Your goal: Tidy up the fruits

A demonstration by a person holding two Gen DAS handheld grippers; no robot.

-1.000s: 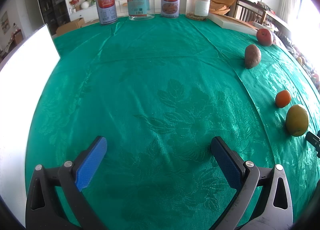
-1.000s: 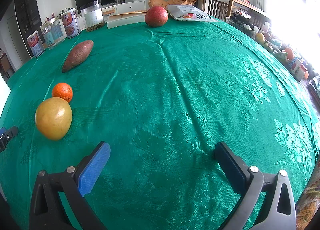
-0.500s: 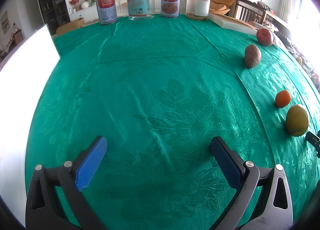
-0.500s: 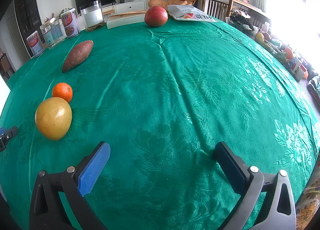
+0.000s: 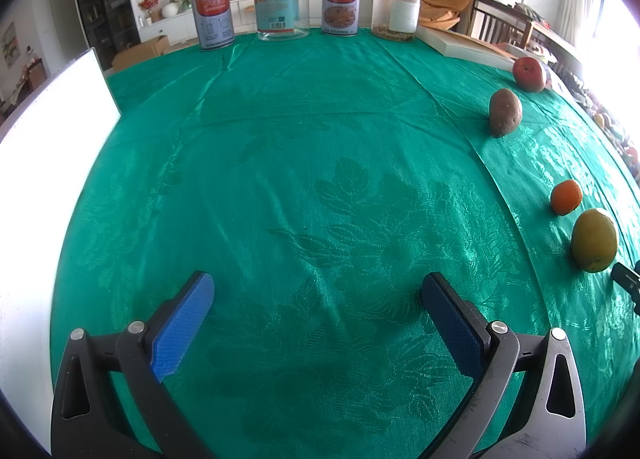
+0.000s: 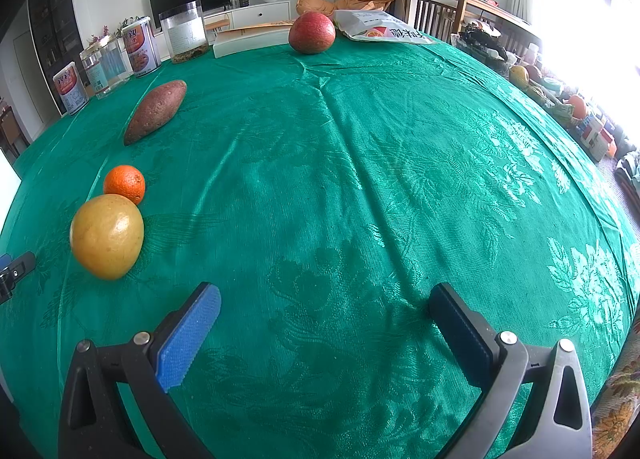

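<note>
1. At the far left, a white board lies on the green tablecloth; cans and jars line the far edge.
2. The left gripper hovers low over bare cloth, level and pointing far, its blue pads spread wide with nothing between them.
3. To its right the fruits run in a line from near to far: yellow fruit, small orange just beyond it, sweet potato, and red apple well apart at the far edge.
4. The right gripper also hovers low and level, gaping wide and empty, with the yellow fruit just left of its near pad.
5. Judgement: nothing is gathered yet. The round yellow fruit may roll, so centre the jaws around its widest part before closing gently.
</note>
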